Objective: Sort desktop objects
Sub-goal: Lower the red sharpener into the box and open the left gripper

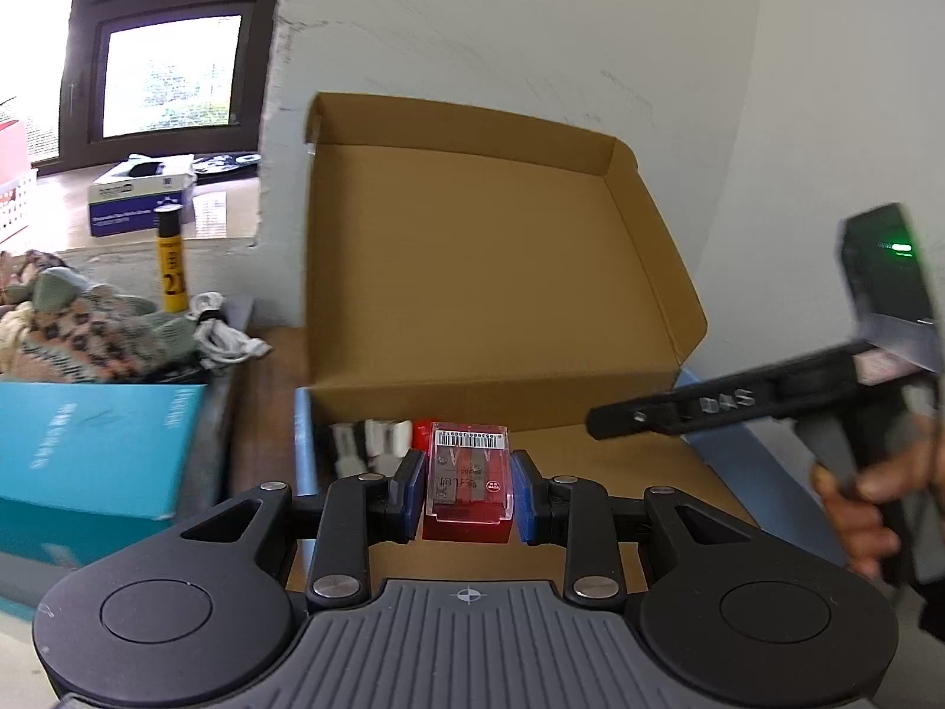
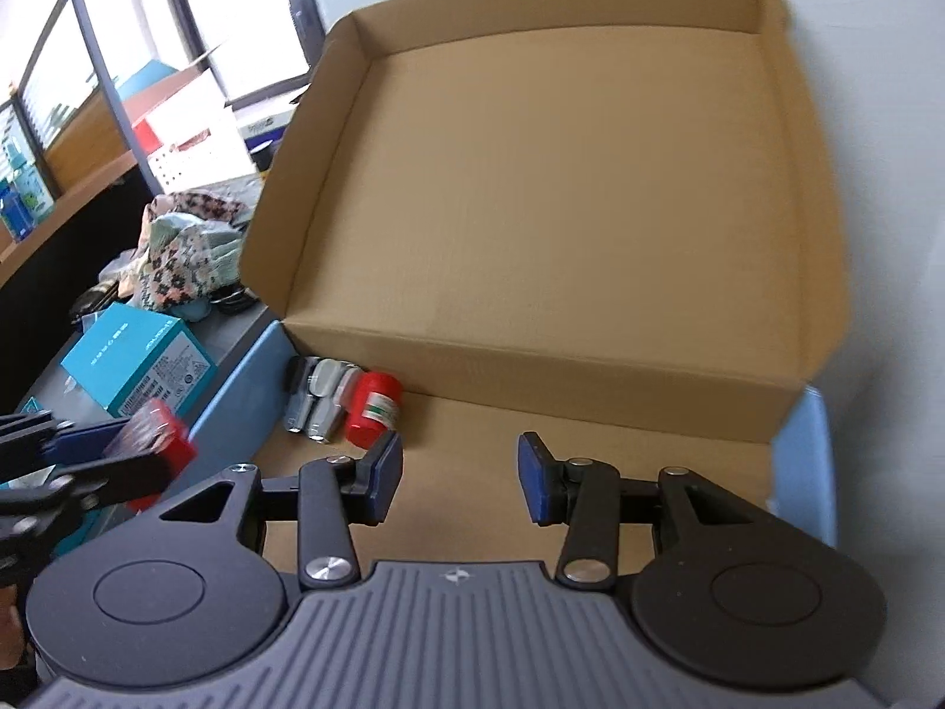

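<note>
Partway through — a few small items already lying at the far left of the open cardboard box, left gripper pinching a red clear-lidded case over the box floor, right gripper spread, empty.

Bare box floor, clutter far-left corner

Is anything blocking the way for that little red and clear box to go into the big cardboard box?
Nothing visible blocks it. The left gripper holds the red and clear plastic case above the open brown cardboard box, whose bare floor lies just ahead.
</note>
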Tool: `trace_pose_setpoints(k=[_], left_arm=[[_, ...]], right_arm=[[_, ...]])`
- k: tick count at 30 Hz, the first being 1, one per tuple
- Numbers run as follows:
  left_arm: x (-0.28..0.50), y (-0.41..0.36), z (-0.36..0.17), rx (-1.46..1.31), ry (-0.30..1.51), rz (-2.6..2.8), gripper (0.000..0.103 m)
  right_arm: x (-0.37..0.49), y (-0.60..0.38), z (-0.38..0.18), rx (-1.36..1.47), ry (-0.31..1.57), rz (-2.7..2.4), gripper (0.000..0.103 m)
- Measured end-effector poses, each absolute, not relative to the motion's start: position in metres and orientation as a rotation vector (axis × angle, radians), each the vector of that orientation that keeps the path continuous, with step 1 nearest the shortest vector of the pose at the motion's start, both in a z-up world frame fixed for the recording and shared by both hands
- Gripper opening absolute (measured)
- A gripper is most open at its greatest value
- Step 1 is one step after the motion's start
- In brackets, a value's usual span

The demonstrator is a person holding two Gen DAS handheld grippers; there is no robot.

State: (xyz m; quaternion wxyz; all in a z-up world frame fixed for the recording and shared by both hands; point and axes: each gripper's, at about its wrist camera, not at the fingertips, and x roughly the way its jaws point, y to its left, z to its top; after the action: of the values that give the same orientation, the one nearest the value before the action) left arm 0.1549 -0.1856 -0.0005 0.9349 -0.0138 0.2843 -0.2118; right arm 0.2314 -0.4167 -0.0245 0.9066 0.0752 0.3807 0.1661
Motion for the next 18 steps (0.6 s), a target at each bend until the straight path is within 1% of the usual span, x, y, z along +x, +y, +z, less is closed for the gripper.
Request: trace_pose_setpoints(k=[4,9,18], left_arm=[[0.169,-0.215,-0.005,-0.022,0.587,-0.408,0.033],[0.189,-0.242,-0.012,-0.067,0.610,-0.363,0.033],[0.216,-0.271,-0.033,-0.166,0.667,-0.202,0.033]], right_arm=[[0.216,-0.438,-0.028,0.231,0.767,0.362,0.049],[0.202,-0.452,-0.030,0.228,0.733,0.346,0.049],[0.192,-0.488,-0.040,0.304,0.699,0.330,0.049]])
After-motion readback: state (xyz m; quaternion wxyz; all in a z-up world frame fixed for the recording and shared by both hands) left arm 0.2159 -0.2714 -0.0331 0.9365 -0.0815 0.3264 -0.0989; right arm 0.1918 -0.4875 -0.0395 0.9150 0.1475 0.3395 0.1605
